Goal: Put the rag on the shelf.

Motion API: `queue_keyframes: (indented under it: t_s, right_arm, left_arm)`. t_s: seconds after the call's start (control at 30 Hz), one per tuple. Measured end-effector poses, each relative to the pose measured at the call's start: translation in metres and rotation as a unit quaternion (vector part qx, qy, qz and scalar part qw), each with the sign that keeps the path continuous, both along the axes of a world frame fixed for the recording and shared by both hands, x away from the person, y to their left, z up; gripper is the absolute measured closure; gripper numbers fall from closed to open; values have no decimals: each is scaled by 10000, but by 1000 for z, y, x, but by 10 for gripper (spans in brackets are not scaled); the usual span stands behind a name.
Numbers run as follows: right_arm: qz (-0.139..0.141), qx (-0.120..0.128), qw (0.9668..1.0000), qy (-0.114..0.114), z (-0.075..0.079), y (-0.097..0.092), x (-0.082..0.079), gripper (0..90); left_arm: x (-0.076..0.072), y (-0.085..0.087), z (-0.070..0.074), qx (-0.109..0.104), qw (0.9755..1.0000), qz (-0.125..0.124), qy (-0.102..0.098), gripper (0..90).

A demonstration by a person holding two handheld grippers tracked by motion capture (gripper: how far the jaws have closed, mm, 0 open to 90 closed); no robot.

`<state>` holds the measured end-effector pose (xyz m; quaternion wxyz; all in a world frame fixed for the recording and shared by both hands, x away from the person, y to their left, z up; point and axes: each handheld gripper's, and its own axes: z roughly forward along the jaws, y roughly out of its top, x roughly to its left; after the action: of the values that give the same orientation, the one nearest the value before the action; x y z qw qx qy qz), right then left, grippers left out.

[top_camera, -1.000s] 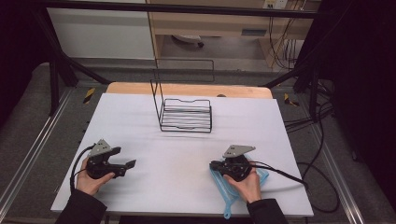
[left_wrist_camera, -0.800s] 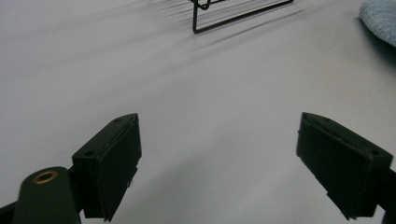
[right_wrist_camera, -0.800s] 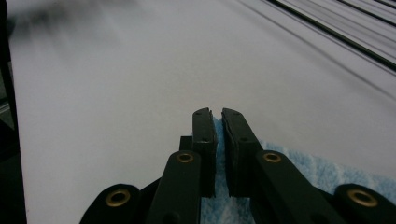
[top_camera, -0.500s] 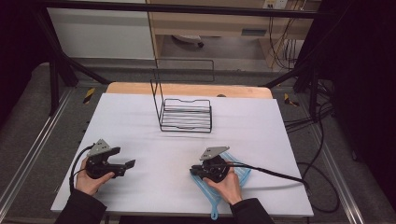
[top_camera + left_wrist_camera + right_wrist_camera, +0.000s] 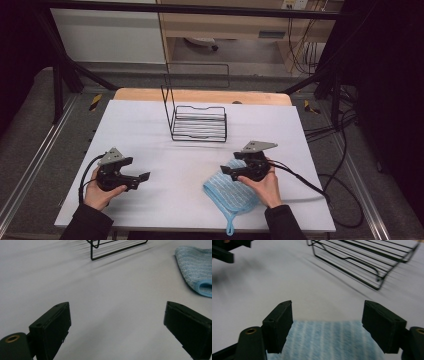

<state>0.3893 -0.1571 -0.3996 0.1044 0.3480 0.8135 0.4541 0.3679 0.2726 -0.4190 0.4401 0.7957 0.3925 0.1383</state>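
A light blue striped cloth [image 5: 232, 192] with a hanging loop lies flat on the white table near its front right. My right gripper [image 5: 224, 171] hovers over the cloth's far edge and points left. Its jaws have just been opening and stand open above the cloth [image 5: 329, 340] without pinching it, as the right gripper [image 5: 328, 308] view shows. At the front left, my left gripper [image 5: 144, 177] points right toward the cloth [image 5: 195, 267]. The left gripper [image 5: 116, 312] has just opened a little further, with only bare table between its jaws.
A black wire rack [image 5: 199, 125] with a tall wire back stands at the middle of the table's far half. The same rack [image 5: 362, 260] lies ahead of the right jaws. A black cable [image 5: 300, 180] trails right from the right gripper.
The right hand slid left with the cloth, then drew back right and up. Its jaws opened and the cloth now lies released on the table. The left hand stayed put.
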Motion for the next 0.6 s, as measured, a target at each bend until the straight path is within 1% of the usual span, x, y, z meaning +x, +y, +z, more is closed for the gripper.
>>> queue_keyframes:
  t_s: [0.03,0.07,0.1,0.13,0.17,0.23,0.3,0.33,0.37,0.4,0.43,0.47,0.5,0.6]
  right_arm:
    - [-90,-23,9999,-36,-1,-7,2,233]
    - [-208,-54,9998,-8,-2,-15,3,228]
    - [-221,-75,9997,-18,-3,-21,4,226]
    - [-280,-109,9995,-34,-5,-28,4,218]
    - [-446,-136,9989,2,-7,-32,4,199]
    - [-605,-255,9978,89,-11,-41,3,183]
    - [-719,-324,9968,151,-15,-47,1,181]
    - [-764,-324,9963,232,-17,-50,-1,181]
    - [-774,-338,9961,255,-19,-53,-1,182]
    - [-810,-334,9958,267,-21,-55,-2,190]
    - [-827,-338,9955,308,-23,-58,-4,202]
    - [-851,-314,9954,310,-25,-60,-5,216]
    - [-881,-319,9950,334,-27,-63,-5,236]
    - [-965,-267,9940,436,-32,-69,-8,291]
  left_arm:
    - [1,-4,2,-13,10000,-27,18,74]
    - [1,-6,3,-26,10000,-37,31,74]
    - [1,-11,5,-12,10000,-71,22,74]
    - [1,-11,5,-12,10000,-71,22,74]
    - [2,-18,8,-7,9999,-96,29,76]
    - [2,-28,12,-22,9998,-179,9,90]
    - [2,-37,14,-3,9997,-244,8,104]
    - [2,-43,15,43,9996,-289,7,110]
    - [3,-48,15,88,9994,-333,18,117]
    - [3,-55,16,98,9993,-366,29,125]
    - [3,-55,16,98,9993,-366,29,136]
    - [5,-66,16,108,9990,-419,79,150]
    - [6,-71,16,117,9990,-430,96,160]
    - [9,-92,16,203,9984,-503,153,196]
